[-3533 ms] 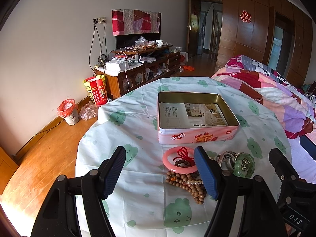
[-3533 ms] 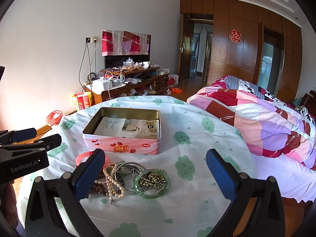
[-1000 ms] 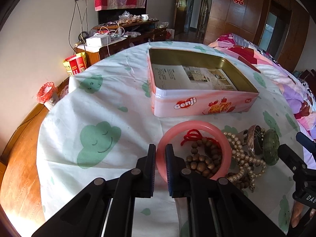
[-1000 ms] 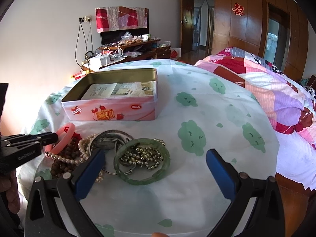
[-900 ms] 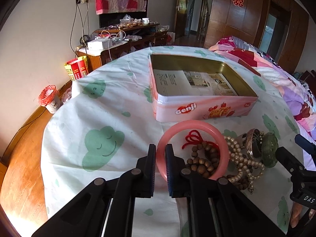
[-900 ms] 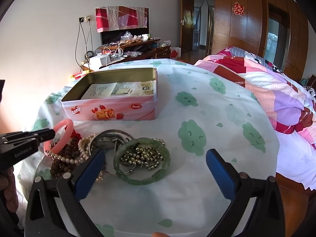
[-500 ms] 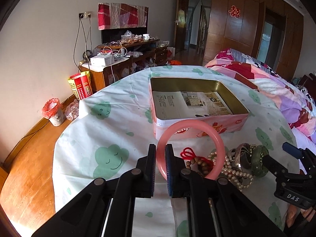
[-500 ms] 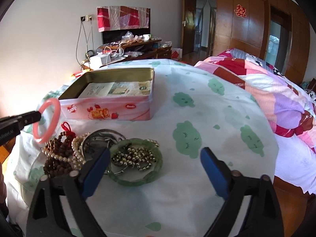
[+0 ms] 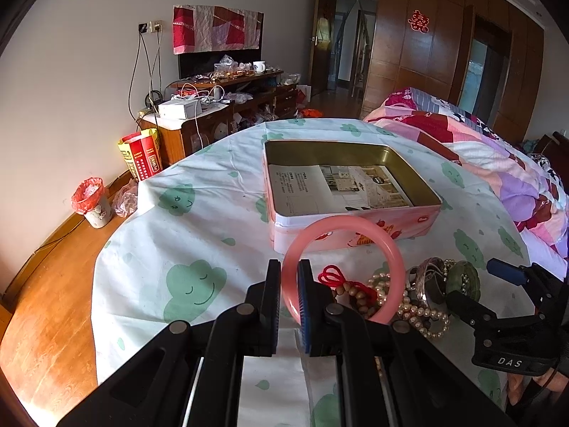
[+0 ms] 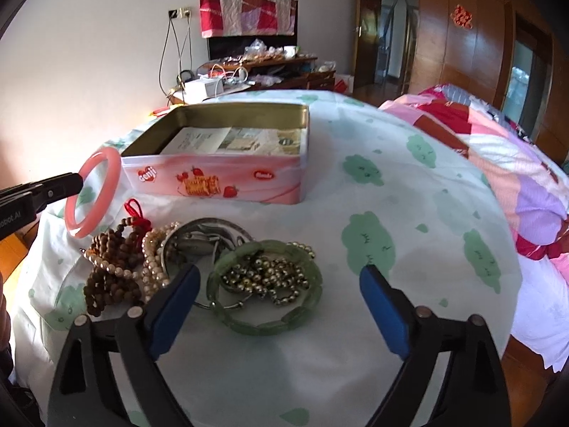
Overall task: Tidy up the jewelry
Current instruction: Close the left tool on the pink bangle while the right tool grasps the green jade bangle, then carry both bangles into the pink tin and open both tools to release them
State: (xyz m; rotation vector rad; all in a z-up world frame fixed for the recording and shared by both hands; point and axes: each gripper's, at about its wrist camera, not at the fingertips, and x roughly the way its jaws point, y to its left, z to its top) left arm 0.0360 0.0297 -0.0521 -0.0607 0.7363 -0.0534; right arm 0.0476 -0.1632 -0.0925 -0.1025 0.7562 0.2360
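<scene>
My left gripper [image 9: 288, 277] is shut on a pink bangle [image 9: 393, 249] and holds it upright in the air, just before the open pink tin box [image 9: 355, 229]. The bangle [image 10: 113, 174] also shows in the right wrist view, left of the tin [image 10: 213, 178]. My right gripper [image 10: 277, 288] is open, its fingers either side of a green bangle [image 10: 270, 320] with metal beads inside. A pile of brown wooden beads [image 10: 106, 274], pearls [image 10: 151, 259] and a silver bangle [image 10: 206, 227] lies on the table.
The tin holds a printed paper [image 9: 338, 185]. The round table has a white cloth with green clouds [image 9: 195, 281]. A bed with a patchwork quilt [image 10: 498, 149] stands on the right. A cluttered wooden cabinet [image 9: 220, 106] and a bin [image 9: 90, 203] stand by the far wall.
My left gripper closed on the pink bangle and lifted it off the jewelry pile, raising it toward the tin. My right gripper moved in closer over the green bangle.
</scene>
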